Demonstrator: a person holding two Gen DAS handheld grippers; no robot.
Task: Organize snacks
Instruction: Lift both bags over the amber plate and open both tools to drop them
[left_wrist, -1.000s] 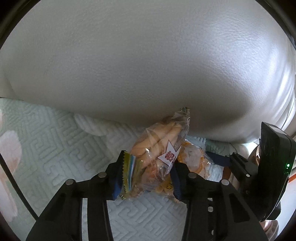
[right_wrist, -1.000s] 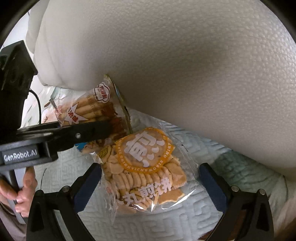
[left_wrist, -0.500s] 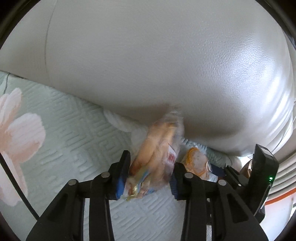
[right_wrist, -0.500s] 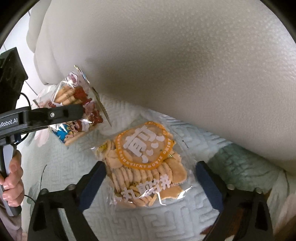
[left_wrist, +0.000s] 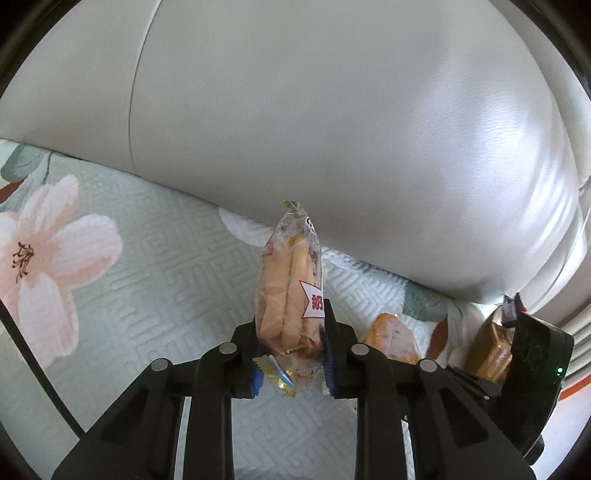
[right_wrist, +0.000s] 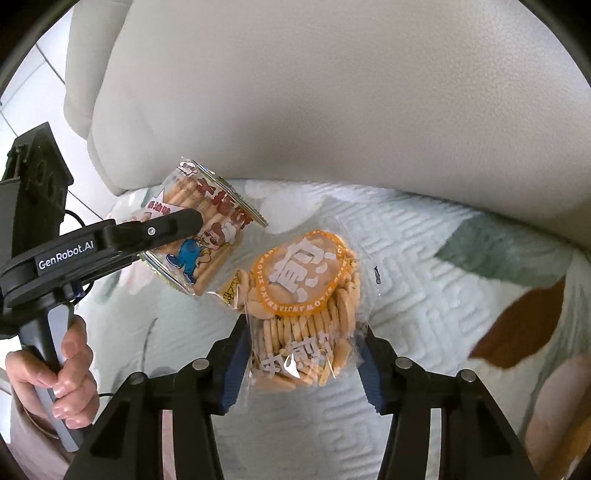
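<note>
Lifted clear of the quilted cover since a second ago, the finger-biscuit bag (left_wrist: 290, 291) now stands upright at the centre of the left wrist view, and the round-cracker bag (right_wrist: 306, 310), which then lay free between wide jaws, now has the right gripper (right_wrist: 304, 360) closing in on it. The left gripper (left_wrist: 291, 354) is clamped tight on the lower part of the finger-biscuit bag, with the bag's crimped bottom edge squeezed out below the pads. In the right wrist view that bag hangs at the left of the frame, off the floral seat cover (left_wrist: 122, 266) and beside the pale sofa backrest (left_wrist: 332, 129).

The right jaws are closing with the cracker bag between them; the blue pads sit at its lower sides, and whether they already press on the film is hard to tell.

Risk, as a judgement: the pads may crush the thin crackers, or catch only loose film so the bag slips when lifted. The left grip, low on a tall bag, could let it tip or swing.

No box, basket or tray shows in either view; the only containers are the clear bags, one holding stick biscuits, the other stacked round crackers.
</note>
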